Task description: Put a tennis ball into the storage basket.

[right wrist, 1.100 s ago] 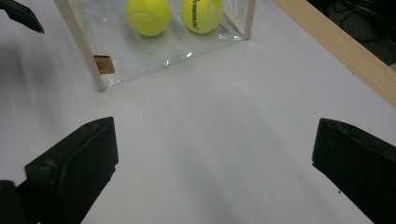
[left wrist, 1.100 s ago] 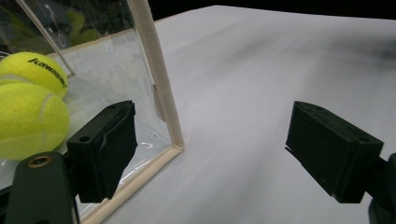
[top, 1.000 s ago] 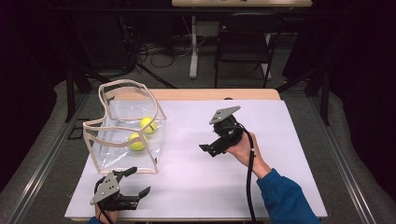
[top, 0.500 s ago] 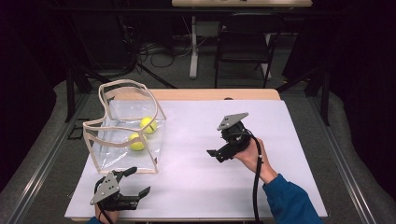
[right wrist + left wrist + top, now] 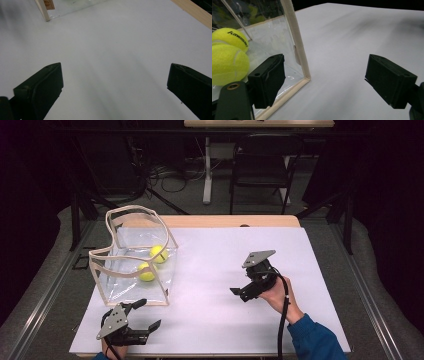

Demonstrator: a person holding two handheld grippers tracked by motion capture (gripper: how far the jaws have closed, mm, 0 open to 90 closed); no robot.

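Nearest the person, the left claw (image 5: 141,316) rests low on the white worktop (image 5: 215,270), jaws spread wide and holding nothing, just beside the near corner of the clear bag (image 5: 131,265). Farther out to the right, the right claw (image 5: 239,292) hovers over bare worktop, jaws likewise apart. Inside the bag lie two tennis balls (image 5: 152,262), touching.

Glossy clear plastic bag (image 5: 131,270) — cloth-trimmed, fuzzy felt balls (image 5: 147,272), matt white table sheet (image 5: 215,270)
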